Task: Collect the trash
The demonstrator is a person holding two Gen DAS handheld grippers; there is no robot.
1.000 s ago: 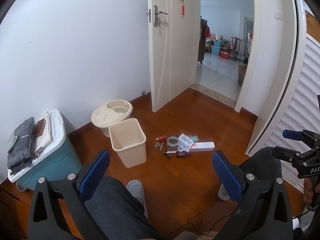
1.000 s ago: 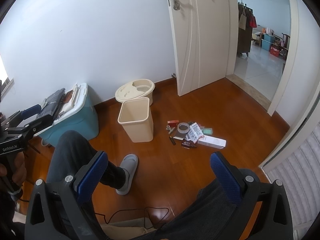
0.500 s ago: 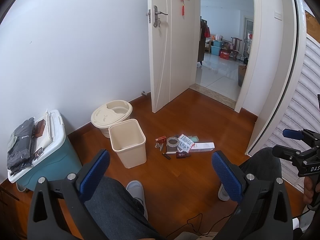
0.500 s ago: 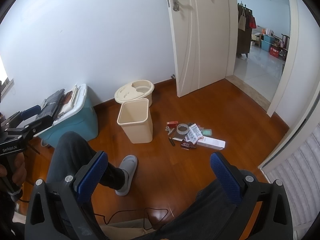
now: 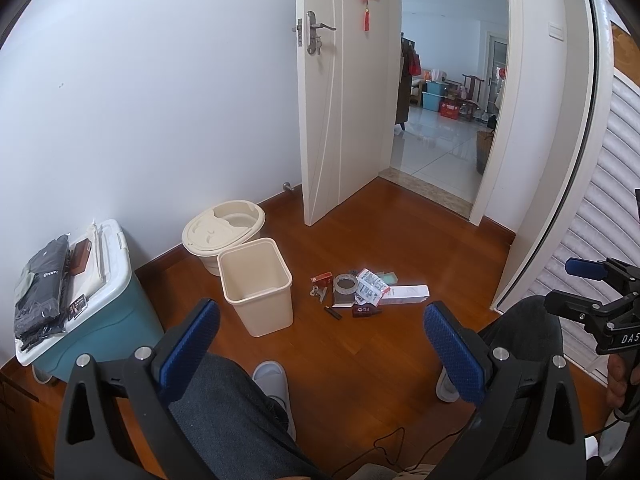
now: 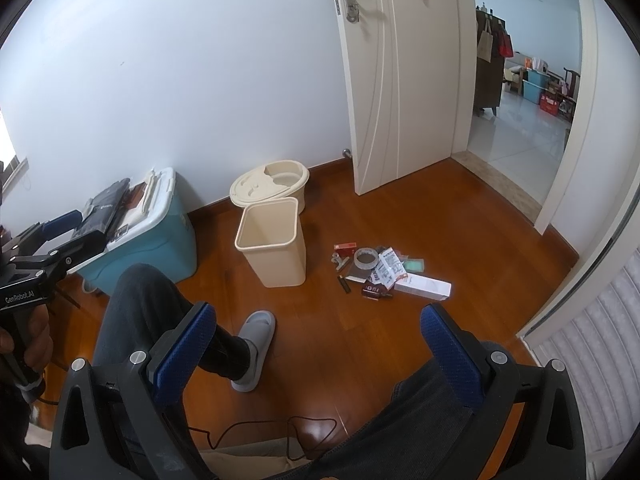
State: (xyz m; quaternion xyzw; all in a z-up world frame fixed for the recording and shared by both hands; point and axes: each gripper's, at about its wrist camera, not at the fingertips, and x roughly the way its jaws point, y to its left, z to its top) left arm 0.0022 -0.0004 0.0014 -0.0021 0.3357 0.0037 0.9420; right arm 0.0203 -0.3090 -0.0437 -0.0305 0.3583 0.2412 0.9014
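A small heap of trash lies on the wooden floor: a tape roll, a long white box, a small red box, printed wrappers and dark bits. Just left of the heap stands a beige waste bin, upright with nothing visible inside. My left gripper is open, high above the floor and well short of the heap. My right gripper is open too, equally far back. Each one shows at the edge of the other's view.
A round beige bucket with a lid sits behind the bin by the wall. A teal cooler box with dark items on top stands at left. A person's legs and grey slipper are below me. An open white door and a louvred panel are at right.
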